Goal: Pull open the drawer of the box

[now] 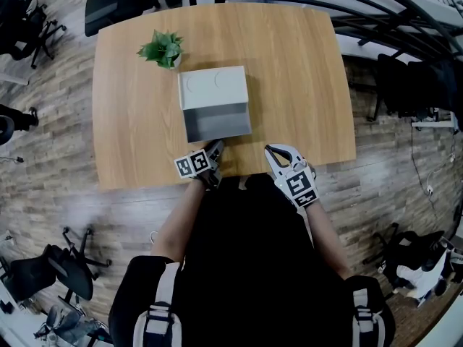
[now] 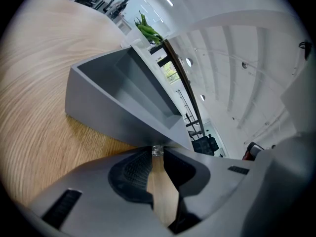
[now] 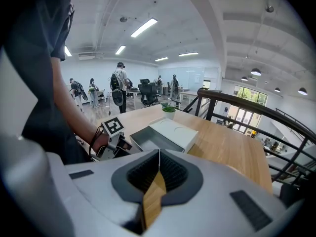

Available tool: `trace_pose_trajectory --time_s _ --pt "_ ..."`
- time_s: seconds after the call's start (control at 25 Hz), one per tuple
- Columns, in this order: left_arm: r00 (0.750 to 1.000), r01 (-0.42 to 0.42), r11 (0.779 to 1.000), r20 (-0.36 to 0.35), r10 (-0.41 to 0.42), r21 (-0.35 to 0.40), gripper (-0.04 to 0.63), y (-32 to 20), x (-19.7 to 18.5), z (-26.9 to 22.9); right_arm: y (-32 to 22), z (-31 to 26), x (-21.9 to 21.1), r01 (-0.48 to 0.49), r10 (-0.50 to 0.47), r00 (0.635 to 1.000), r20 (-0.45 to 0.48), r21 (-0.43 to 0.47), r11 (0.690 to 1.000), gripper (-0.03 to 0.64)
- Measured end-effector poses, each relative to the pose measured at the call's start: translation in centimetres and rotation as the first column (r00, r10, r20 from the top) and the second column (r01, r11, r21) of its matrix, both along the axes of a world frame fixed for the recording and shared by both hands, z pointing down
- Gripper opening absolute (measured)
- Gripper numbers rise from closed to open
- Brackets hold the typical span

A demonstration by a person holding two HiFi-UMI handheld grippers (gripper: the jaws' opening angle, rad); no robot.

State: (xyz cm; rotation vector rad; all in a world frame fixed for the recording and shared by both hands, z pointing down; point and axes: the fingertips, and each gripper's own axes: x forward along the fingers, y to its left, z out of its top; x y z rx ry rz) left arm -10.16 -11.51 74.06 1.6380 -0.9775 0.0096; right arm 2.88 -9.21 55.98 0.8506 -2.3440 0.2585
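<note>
Worktop (image 1: 289,85) carries the box (image 1: 213,87) at its centre, and I see its drawer (image 1: 217,121) standing open toward 6 o'clock. My right gripper (image 1: 269,150), at 5 o'clock of the box, has fingers clenched on nothing; my left gripper (image 1: 216,149) pinches the drawer's small knob (image 2: 157,151).

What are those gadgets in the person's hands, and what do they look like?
Both the left gripper and right gripper are pale grey plastic shells with black ribbed pads, each carrying a cube of black-and-white square markers. The person wears a dark short-sleeved top.
</note>
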Motion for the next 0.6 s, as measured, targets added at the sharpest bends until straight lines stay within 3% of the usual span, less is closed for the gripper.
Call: trace_pose_trajectory --time_s 0.4,0.6 --pt "0.995 0.062 0.998 0.082 -0.064 0.024 0.103 0.6 -1.0 -0.6 0.0 0.2 0.5 0.04 -0.04 0.998 0.04 0.002 0.999 0.026" --pt "0.97 0.149 0.986 0.181 -0.161 0.08 0.103 1.3 -3.2 -2.7 -0.2 -0.1 0.7 0.069 -0.069 0.995 0.073 0.002 0.998 0.026"
